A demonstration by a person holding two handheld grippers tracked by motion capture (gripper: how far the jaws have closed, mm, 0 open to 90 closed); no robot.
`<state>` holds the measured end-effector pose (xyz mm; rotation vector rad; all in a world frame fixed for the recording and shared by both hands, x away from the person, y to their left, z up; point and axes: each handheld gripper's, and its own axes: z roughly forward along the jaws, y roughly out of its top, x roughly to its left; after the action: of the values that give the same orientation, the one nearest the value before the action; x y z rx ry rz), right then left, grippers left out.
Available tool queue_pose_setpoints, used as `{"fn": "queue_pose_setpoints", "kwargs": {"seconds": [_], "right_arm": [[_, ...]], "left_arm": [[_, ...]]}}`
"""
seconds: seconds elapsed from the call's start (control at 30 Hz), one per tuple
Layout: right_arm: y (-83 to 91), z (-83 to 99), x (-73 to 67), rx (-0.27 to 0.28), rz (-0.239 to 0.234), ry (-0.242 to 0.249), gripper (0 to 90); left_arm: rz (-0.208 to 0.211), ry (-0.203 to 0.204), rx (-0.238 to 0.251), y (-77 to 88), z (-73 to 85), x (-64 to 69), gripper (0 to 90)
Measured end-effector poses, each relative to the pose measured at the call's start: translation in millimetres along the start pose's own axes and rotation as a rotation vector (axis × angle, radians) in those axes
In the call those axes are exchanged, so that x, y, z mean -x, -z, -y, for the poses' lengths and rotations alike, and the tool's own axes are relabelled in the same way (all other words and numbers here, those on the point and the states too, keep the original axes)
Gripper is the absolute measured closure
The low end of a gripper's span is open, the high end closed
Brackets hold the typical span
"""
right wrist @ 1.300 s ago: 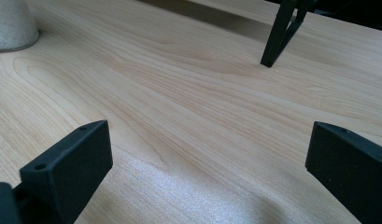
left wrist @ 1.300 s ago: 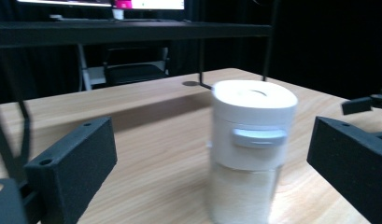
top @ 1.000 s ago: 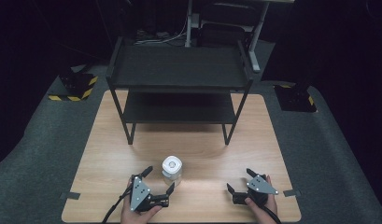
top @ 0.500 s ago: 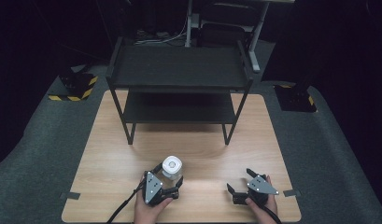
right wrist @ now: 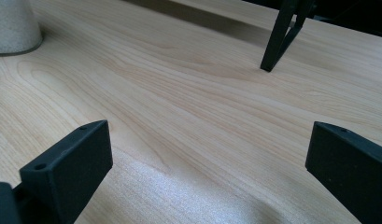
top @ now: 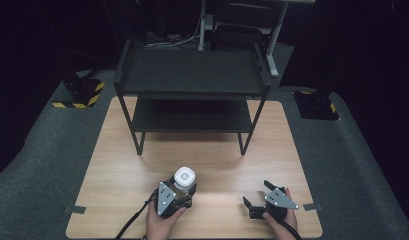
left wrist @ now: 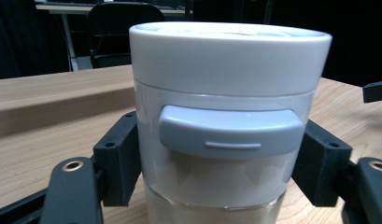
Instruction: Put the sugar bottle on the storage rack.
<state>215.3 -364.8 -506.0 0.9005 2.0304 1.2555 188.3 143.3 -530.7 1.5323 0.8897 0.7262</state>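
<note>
Left claw [top: 181, 192] now forward around the white-lidded jar [top: 184, 178], jaws touching its sides; right claw [top: 257, 199] unmoved, jaws apart.

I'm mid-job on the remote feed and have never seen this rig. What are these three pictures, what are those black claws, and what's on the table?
No robot arm here: a person holds a two-jaw gripper in each hand. The high view looks down on a wooden table from the person's side. At the far end of the table stands a black two-level shelf. The other two pictures come from cameras riding on the grippers, looking along their black jaws.

The left gripper has its jaws on either side of a clear jar with a white lid, pressed against its sides; the jar's base is out of frame, so I can't tell whether it's lifted. The right gripper rests open on the table, holding nothing.
</note>
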Motion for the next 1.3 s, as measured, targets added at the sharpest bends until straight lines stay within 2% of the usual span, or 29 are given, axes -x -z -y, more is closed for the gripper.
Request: {"fn": "queue_pose_setpoints", "kwargs": {"seconds": [0.3,0.43,0.77,1.07,1.17,1.2,1.27,1.3], "right_arm": [[0.2,0.6,-0.2,0.003,0.001,0.000,0.5],[0.4,1.0,-0.2,0.005,0.001,0.000,0.5],[0.3,1.0,-0.1,0.005,0.001,0.000,0.5],[0.4,1.5,0.2,0.008,-0.001,-0.002,0.5],[0.4,1.5,0.3,0.008,-0.001,-0.002,0.5],[0.4,1.5,0.3,0.008,-0.001,-0.002,0.5],[0.4,1.6,0.4,0.009,-0.002,-0.002,0.5],[0.5,1.6,0.4,0.009,-0.001,-0.002,0.5]], "left_arm": [[0.011,0.002,-0.007,0.3,-2.0,-3.1,28.8],[0.015,-0.021,-0.008,0.4,-2.8,-3.2,28.8],[0.028,0.024,0.005,1.9,-10.9,-9.6,28.9],[0.002,0.026,0.000,5.6,-34.5,-14.3,28.8],[-0.008,0.036,-0.007,6.9,-47.2,-16.5,28.8],[-0.019,0.040,-0.017,7.9,-57.7,-18.0,28.8],[-0.022,0.036,-0.018,8.0,-60.6,-18.4,28.8],[-0.027,0.030,-0.016,8.3,-69.2,-20.8,28.8]]}}
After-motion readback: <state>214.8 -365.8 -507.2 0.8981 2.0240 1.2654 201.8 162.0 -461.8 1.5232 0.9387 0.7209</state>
